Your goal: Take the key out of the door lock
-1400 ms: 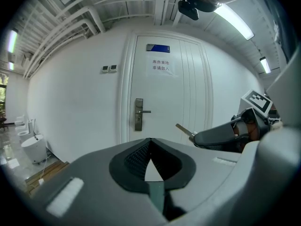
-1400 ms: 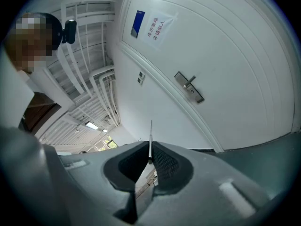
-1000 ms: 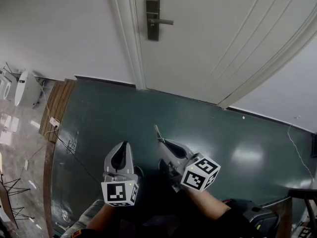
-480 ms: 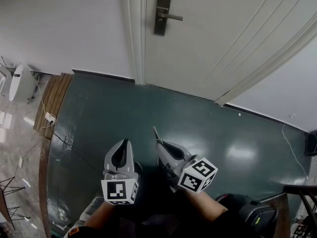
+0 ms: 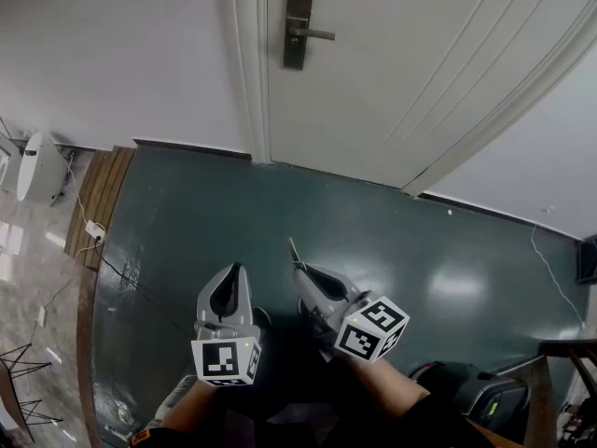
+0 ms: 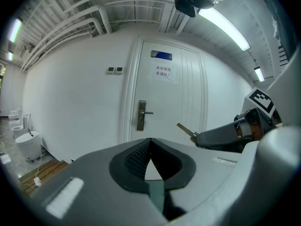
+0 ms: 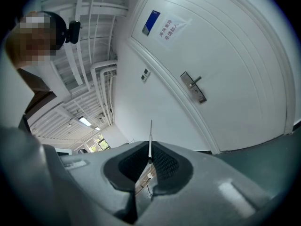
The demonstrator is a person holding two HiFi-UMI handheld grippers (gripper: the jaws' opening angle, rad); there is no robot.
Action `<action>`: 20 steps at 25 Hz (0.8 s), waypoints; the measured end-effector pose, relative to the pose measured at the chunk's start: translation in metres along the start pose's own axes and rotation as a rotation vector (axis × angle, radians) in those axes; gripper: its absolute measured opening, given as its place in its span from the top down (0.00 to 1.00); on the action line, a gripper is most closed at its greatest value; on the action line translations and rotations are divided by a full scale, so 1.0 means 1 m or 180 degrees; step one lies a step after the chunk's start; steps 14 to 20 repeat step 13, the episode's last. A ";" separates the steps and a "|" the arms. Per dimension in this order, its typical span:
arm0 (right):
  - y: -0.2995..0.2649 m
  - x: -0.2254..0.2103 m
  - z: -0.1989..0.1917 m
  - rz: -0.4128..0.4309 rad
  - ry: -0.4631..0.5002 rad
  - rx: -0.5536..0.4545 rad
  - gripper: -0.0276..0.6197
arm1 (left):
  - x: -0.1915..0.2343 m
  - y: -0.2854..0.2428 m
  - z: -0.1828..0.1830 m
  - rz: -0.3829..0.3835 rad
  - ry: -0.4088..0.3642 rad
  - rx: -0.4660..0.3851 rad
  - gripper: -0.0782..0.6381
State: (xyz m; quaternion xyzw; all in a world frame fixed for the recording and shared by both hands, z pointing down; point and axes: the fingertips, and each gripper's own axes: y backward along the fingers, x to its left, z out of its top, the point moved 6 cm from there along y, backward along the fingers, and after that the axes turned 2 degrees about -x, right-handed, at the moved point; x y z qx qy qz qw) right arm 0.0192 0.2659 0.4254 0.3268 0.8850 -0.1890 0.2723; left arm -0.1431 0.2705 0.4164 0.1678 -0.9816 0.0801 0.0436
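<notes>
The white door's metal lock plate (image 5: 298,28) with its lever handle (image 5: 315,35) is far ahead at the top of the head view, well away from both grippers. My right gripper (image 5: 300,267) is shut on the key (image 5: 293,250), whose thin blade sticks out past the jaws toward the door. That key (image 7: 150,138) rises edge-on between the pads in the right gripper view, and it (image 6: 186,129) also shows at the right of the left gripper view. My left gripper (image 5: 231,273) is beside the right one, shut and holding nothing. The lock (image 6: 141,115) has no key in it.
Dark green floor (image 5: 233,213) lies between me and the door. White fixtures (image 5: 42,166), a wooden board (image 5: 103,194) and a floor cable (image 5: 121,269) are at the left. A dark object (image 5: 476,395) sits at the lower right. A paper sign (image 6: 164,73) hangs on the door.
The head view has shifted slightly, so the door sits a little differently in frame. Both grippers stay where they were, the right one still shut on the key.
</notes>
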 end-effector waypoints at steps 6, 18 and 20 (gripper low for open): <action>0.007 0.001 0.000 0.0003 0.0002 -0.0027 0.94 | -0.006 0.003 -0.001 -0.0026 -0.0018 -0.0037 0.87; 0.011 0.002 -0.001 0.0012 -0.0001 -0.0035 0.94 | -0.009 0.006 0.008 0.0006 0.0001 0.0001 0.87; 0.011 0.002 -0.001 0.0012 -0.0001 -0.0035 0.94 | -0.009 0.006 0.008 0.0006 0.0001 0.0001 0.87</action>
